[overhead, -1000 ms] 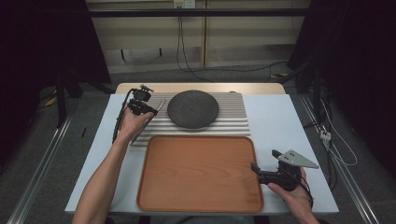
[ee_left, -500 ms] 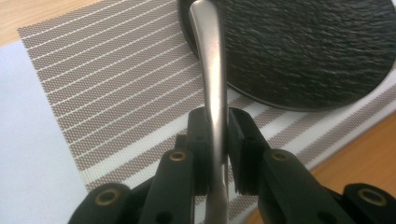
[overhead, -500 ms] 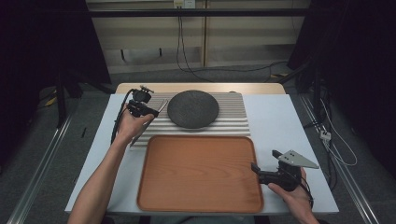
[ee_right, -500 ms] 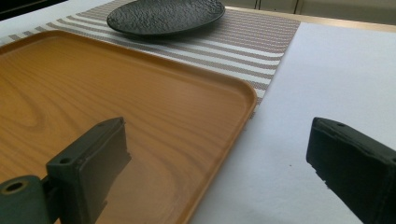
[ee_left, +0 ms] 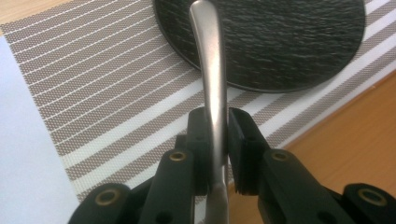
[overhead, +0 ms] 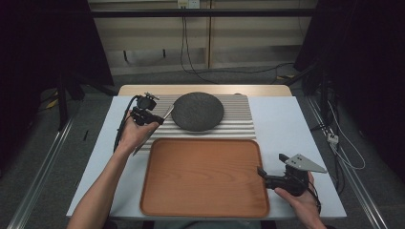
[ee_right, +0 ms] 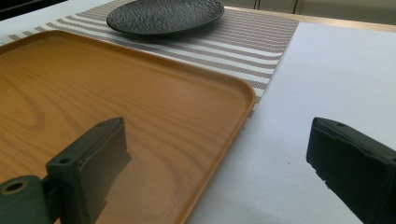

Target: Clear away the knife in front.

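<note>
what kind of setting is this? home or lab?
Likely a lab data-collection rig, not a home: dark curtains flank the table, cables trail on the floor, and a staged placemat, plate and tray.

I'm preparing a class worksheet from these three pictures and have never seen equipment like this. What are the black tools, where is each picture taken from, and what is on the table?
A person holds a hand-operated two-jaw gripper in each hand. One picture looks down from above; the other two come from cameras riding on the grippers. On the table lie a striped placemat carrying a dark round plate, and nearer the person an empty wooden tray. The left gripper is clamped on a metal utensil handle above the placemat beside the plate. The right gripper is open, holding nothing, at the tray's right edge.
</note>
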